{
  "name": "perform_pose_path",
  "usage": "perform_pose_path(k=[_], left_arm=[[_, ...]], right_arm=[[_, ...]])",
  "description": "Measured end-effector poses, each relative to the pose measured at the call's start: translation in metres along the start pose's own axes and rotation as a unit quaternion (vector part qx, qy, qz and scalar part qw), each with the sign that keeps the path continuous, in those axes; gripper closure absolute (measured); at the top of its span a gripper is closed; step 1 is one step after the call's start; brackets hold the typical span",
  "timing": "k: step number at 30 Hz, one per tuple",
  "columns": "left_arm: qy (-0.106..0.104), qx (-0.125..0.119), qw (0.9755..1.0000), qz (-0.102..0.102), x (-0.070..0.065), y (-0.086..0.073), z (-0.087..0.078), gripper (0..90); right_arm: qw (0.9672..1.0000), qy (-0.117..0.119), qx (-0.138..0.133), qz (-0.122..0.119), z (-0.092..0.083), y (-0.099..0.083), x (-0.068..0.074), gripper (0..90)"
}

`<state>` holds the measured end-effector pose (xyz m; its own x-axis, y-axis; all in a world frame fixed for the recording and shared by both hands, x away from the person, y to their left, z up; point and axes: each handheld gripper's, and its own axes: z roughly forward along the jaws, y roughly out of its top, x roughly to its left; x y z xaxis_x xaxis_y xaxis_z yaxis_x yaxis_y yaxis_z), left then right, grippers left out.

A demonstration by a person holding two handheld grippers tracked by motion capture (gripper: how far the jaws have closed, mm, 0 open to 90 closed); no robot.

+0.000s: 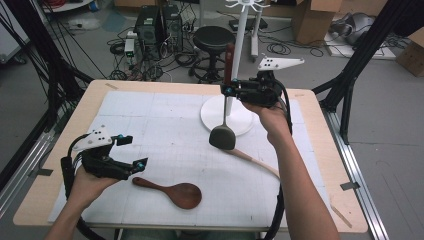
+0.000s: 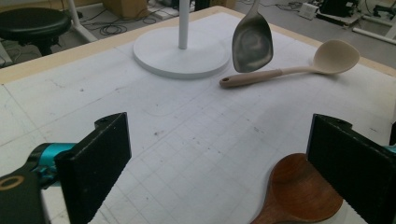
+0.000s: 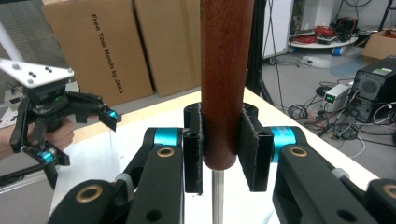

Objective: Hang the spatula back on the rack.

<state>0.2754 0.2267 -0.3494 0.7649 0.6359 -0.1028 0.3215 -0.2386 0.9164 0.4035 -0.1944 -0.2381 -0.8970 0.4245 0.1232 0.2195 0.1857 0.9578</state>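
Spatula [image 1: 223,136] hung upright over the table's far middle, pinched at its wooden handle by the right gripper [image 1: 229,90].
Nearer, the left gripper [image 1: 134,151] stood spread beside a wooden spoon [image 1: 172,192]; the spatula looked stiff, head-heavy, best held by that handle, near the stand [image 1: 234,60].

3 utensils sit around the white stand [image 1: 227,116]: 1 metal spatula [image 1: 223,136] with a red-brown handle hanging just in front of its base, 1 beige ladle [image 1: 255,161] lying beside it, 1 dark wooden spoon [image 1: 172,192] farther out.
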Motion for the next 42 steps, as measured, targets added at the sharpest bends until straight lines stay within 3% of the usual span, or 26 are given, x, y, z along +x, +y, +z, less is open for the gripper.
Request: perform_pose_path(k=[17,21,27,35,42], left_arm=[[0.002,0.015,0.9999,-0.006,0.006,-0.007,0.003,5.4],[0.003,0.017,0.9998,-0.005,0.005,-0.007,0.005,1.7],[0.004,0.015,0.9999,-0.004,0.006,-0.006,0.004,1.7],[0.003,0.014,0.9999,-0.004,0.006,-0.006,0.004,1.7],[0.001,0.011,0.9999,-0.004,0.006,-0.006,0.003,1.7]], right_arm=[[1.0000,-0.009,-0.004,0.003,0.005,0.032,-0.032,73.8],[0.9999,-0.010,-0.008,0.002,0.004,0.040,-0.038,73.8],[0.9997,-0.022,-0.008,0.005,0.001,0.051,-0.048,73.8],[0.9994,-0.021,-0.016,0.024,0.001,0.052,-0.062,73.7],[0.9996,-0.016,-0.015,0.017,0.004,0.055,-0.063,73.7]])
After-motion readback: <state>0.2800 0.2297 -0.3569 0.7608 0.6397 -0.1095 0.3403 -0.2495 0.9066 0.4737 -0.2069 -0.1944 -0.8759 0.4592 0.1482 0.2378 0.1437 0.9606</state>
